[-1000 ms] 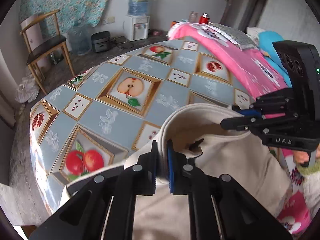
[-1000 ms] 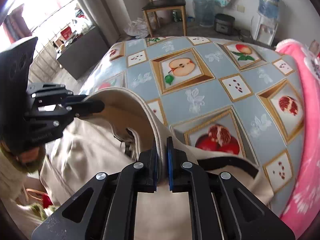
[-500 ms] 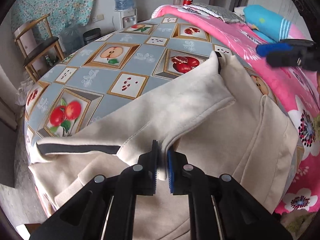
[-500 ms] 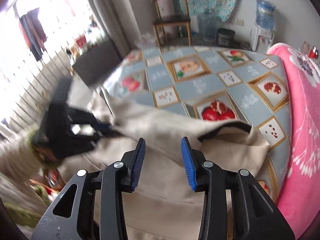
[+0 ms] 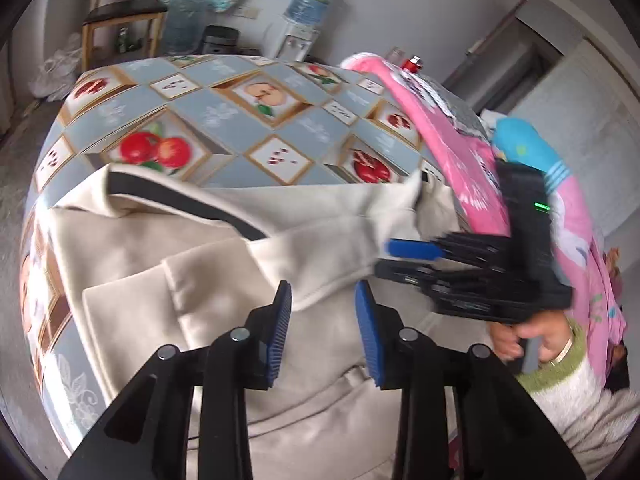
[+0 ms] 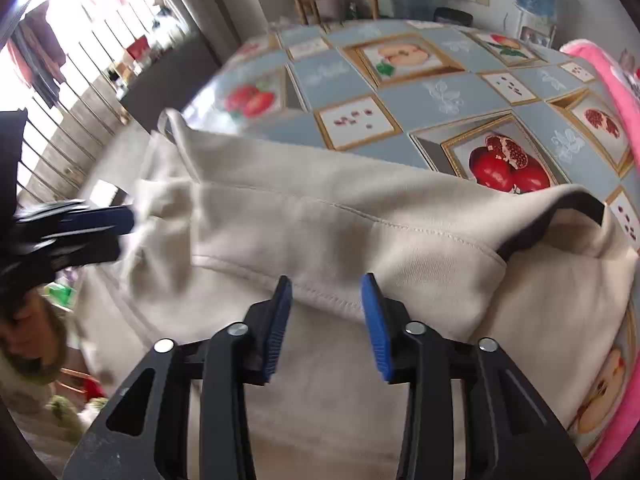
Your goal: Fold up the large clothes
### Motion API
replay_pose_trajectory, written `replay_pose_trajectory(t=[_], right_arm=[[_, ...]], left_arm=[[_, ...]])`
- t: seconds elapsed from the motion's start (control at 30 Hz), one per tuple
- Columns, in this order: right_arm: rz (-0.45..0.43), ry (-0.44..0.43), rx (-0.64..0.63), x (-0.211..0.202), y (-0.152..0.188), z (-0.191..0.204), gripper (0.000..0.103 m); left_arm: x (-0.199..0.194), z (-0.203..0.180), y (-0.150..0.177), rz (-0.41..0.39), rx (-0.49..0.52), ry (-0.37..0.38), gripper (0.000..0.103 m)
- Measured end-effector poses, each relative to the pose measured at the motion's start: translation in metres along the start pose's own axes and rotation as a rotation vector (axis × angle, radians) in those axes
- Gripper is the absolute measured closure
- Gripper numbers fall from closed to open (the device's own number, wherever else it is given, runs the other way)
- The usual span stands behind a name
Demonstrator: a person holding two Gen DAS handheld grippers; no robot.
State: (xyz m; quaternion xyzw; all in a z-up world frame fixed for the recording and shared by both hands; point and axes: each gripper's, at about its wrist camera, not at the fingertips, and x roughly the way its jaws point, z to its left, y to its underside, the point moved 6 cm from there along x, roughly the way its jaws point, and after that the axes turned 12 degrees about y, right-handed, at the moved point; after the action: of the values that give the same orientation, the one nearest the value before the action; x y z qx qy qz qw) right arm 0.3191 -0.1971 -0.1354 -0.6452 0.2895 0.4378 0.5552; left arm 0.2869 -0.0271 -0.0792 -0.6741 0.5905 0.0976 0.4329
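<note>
Presently, the large cream fleece garment (image 5: 224,292) lies on the fruit-patterned grey tablecloth (image 6: 448,92), one fold laid over; both tongs, left gripper (image 5: 323,312) and right gripper (image 6: 326,312), are opening, empty. Further folds remain.

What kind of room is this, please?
Probably a lived-in room of a home: a table with a fruit-print tablecloth, a water dispenser, a wooden chair, and pink floral bedding beside the table.
</note>
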Motion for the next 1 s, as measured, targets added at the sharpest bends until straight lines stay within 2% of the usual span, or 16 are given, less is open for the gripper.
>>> replay_pose_trajectory(t=[0.07,0.17,0.33,0.47,0.6,0.77,0.87,0.93,0.97,1.0], right_arm=[[-0.058,-0.032,0.054,-0.024,0.001,-0.011,0.042],[-0.081,-0.106,0.194,-0.041,0.002,-0.038,0.042],[-0.013,-0.208,0.466,-0.021,0.003,-0.09,0.042],[0.061,-0.301,0.6,0.009,0.007,-0.106,0.042],[0.108,-0.34,0.63,0.024,0.012,-0.105,0.049],[0.142,-0.369,0.609,0.024,0.016,-0.097,0.06],[0.153,-0.358,0.59,0.03,0.015,-0.092,0.066],[0.159,-0.346,0.576,0.03,0.014,-0.091,0.079],[0.156,-0.343,0.572,0.03,0.012,-0.09,0.087],[0.146,-0.335,0.56,0.028,0.009,-0.09,0.09]], left_arm=[[0.006,0.013,-0.006,0.017,-0.088,0.019,0.067],[0.02,0.028,-0.013,0.038,-0.21,0.078,0.065],[0.041,0.044,-0.022,0.039,-0.344,0.121,0.065],[0.051,0.057,-0.021,0.036,-0.415,0.114,0.065],[0.054,0.069,-0.015,0.031,-0.484,0.138,0.065],[0.055,0.068,-0.017,0.044,-0.476,0.151,0.067],[0.059,0.066,-0.019,0.045,-0.482,0.173,0.067],[0.062,0.064,-0.02,0.045,-0.465,0.156,0.076],[0.063,0.063,-0.02,0.046,-0.445,0.141,0.085],[0.063,0.062,-0.022,0.041,-0.42,0.132,0.09]])
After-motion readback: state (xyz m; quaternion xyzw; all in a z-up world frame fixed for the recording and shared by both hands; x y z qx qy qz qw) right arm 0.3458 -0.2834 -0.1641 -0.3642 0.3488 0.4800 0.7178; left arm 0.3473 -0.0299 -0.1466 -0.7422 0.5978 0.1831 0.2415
